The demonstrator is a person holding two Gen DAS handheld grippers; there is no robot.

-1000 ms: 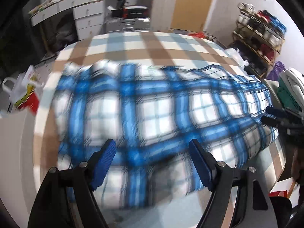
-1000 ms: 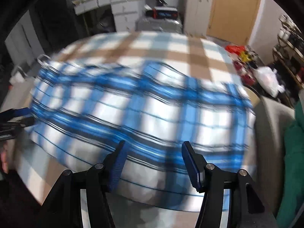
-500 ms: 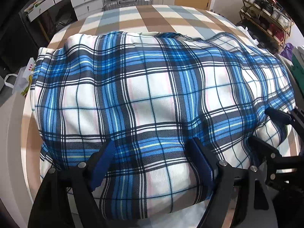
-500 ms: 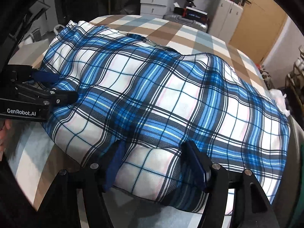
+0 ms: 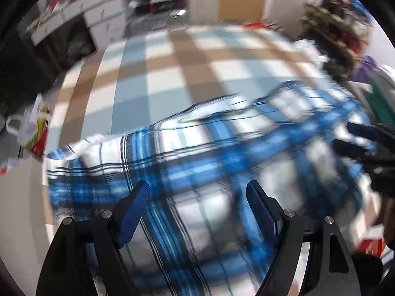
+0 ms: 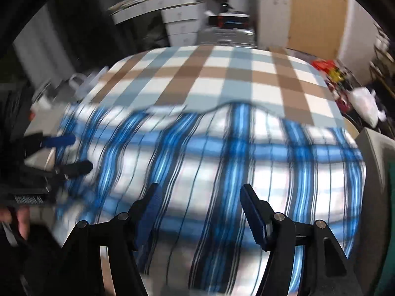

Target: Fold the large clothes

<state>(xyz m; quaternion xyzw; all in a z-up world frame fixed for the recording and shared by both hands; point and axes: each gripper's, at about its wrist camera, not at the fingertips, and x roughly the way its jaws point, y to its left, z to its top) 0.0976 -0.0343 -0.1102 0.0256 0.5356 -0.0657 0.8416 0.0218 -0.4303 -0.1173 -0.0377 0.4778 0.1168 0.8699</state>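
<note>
A large blue, white and black plaid garment point(image 5: 197, 148) lies in a broad fold on a bed with a brown, pale blue and white checked cover point(image 5: 172, 74). Both views are blurred by motion. My left gripper point(image 5: 197, 187) hovers over the garment's near part, jaws wide apart, pads off the cloth. My right gripper point(image 6: 200, 188) stands open the same way over the garment point(image 6: 246, 162), further right. The left gripper point(image 6: 59, 153) also shows at the garment's left end in the right wrist view. The right gripper point(image 5: 353, 135) shows at its right end in the left wrist view.
The checked cover point(image 6: 222, 81) stretches beyond the garment. White drawer units point(image 6: 182, 22) and a suitcase stand behind the bed. A cluttered shelf point(image 5: 340, 24) is at the right. Bags point(image 5: 32, 128) lie by the left edge. Fingers of a hand point(image 6: 14, 219) show at the lower left.
Half a second ago the plaid cloth filled both views, sharp and close. Now both views sit further back and blurred, with much more of the checked cover showing. Both pairs of jaws stay apart.
</note>
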